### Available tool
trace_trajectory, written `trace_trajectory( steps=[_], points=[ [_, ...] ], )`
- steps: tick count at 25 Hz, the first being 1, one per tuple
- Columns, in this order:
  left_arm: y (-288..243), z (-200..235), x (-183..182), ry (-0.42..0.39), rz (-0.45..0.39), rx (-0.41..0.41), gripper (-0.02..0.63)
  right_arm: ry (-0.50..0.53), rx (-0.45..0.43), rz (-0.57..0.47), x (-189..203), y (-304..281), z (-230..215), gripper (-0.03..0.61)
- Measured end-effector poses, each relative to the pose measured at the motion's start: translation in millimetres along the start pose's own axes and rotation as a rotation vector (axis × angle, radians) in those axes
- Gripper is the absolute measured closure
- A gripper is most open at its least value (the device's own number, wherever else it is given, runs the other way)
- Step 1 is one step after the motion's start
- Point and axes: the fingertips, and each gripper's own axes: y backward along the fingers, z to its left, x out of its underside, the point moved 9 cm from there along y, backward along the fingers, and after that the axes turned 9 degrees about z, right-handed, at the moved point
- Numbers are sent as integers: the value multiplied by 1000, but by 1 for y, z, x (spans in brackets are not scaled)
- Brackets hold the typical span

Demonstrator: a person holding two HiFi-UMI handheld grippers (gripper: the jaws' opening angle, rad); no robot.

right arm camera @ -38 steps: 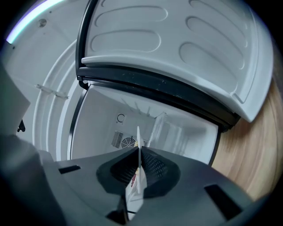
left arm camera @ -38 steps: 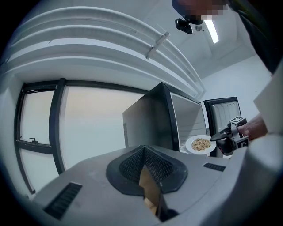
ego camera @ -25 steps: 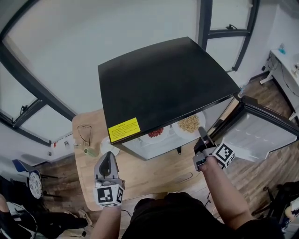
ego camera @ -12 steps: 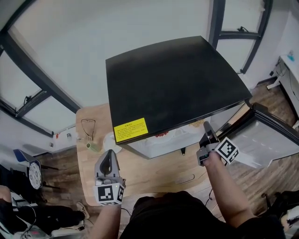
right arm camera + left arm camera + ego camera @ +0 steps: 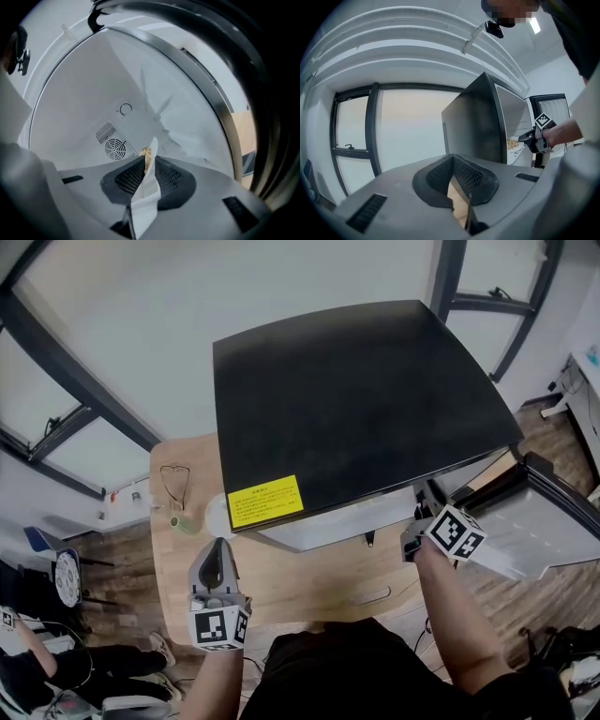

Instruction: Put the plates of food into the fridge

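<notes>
Your right gripper is inside the fridge, its jaws just opening off the plate rim between them, likely to leave it there. Your left gripper is closed and empty, waiting outside.

Fridge on table; door open rightward; plate inside.

The fridge is a small box with a flat black top and a yellow sticker near its front edge. It stands on the wooden counter. Its door is swung wide open to the right. Inside, the walls are white, with a round vent at the back. A white plate sits inside the fridge, with a heap of pale brown food on it. Its rim is between the jaws of the right hand-held gripper, which have just been opening.
</notes>
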Motion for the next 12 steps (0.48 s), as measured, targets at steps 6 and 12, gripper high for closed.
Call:
trace_trajectory(
  steps=[6, 12],
  points=[
    [2, 3, 6, 24, 12, -17, 611, 163, 171, 74, 0, -7, 4, 478],
    [5, 4, 4, 23, 6, -26, 611, 346, 313, 151, 0, -11, 12, 442]
  ],
)
